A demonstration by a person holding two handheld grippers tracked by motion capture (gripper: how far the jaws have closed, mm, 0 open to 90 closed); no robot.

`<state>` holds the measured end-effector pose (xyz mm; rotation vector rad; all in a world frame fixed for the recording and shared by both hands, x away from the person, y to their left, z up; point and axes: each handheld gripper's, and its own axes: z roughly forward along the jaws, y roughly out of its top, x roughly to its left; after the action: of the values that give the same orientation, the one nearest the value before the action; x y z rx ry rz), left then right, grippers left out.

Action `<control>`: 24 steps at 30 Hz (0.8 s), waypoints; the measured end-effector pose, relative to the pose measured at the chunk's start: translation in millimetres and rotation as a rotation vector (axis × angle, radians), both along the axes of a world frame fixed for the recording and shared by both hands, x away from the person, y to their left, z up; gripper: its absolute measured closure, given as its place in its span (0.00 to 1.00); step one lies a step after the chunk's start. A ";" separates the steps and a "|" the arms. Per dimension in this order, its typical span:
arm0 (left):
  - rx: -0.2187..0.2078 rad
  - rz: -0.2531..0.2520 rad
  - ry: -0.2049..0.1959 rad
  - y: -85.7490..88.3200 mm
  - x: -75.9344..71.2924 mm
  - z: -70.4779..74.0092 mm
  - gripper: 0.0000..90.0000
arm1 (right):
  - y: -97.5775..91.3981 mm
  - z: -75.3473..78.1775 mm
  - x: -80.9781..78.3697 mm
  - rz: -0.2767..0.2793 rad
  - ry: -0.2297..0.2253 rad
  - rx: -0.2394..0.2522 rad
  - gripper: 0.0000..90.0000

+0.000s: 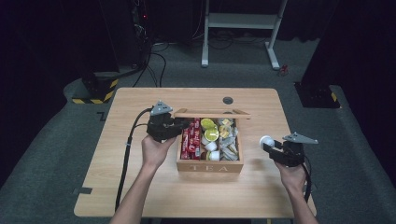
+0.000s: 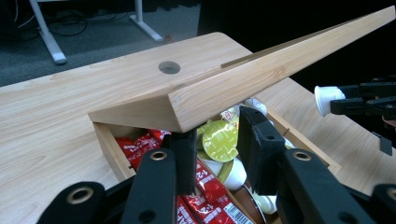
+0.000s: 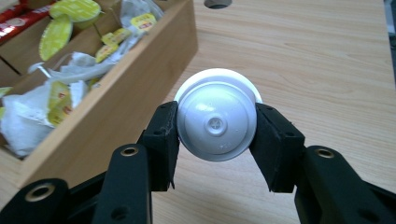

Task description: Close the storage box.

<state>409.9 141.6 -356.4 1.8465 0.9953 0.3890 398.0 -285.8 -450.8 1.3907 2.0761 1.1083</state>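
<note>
Dark room, grey carpet floor [image 1: 196, 70], white desk frame [image 1: 240, 28], black cables [image 1: 156, 60]

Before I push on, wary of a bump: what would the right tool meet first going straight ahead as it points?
Probably the tea box's side wall, since the right tool, shut on the white capsule, points toward it; depth is unclear.

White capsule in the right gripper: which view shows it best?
The right gripper view: the white capsule sits close up, its round base facing the camera, pinched between both pads. The high view shows it small; the left gripper view shows it side-on, far off.
</note>
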 end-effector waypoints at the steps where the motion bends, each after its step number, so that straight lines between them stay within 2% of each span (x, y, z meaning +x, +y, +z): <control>1: 0.002 0.001 -0.001 -0.2 -0.2 -0.1 0.75 | -0.9 -1.3 0.3 -0.009 0.007 -0.001 0.60; 6: 0.004 0.000 -0.004 0.1 -0.8 -0.9 0.75 | -6.3 -9.9 5.7 -0.023 0.013 -0.031 0.59; 9: 0.004 0.000 -0.004 0.1 -1.1 -1.2 0.75 | -8.1 -14.3 7.7 -0.041 0.032 -0.027 0.59; 15: 0.000 0.001 -0.002 -0.1 -1.8 -1.9 0.75 | -11.9 -20.9 11.9 -0.062 0.042 -0.032 0.59; 24: -0.002 -0.002 -0.002 0.2 -2.4 -2.7 0.75 | -11.1 -25.1 16.1 -0.069 0.055 -0.045 0.58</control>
<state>407.5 141.8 -359.1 1.8446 0.9927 0.3880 414.1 -296.9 -475.9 1.4751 2.0620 1.0009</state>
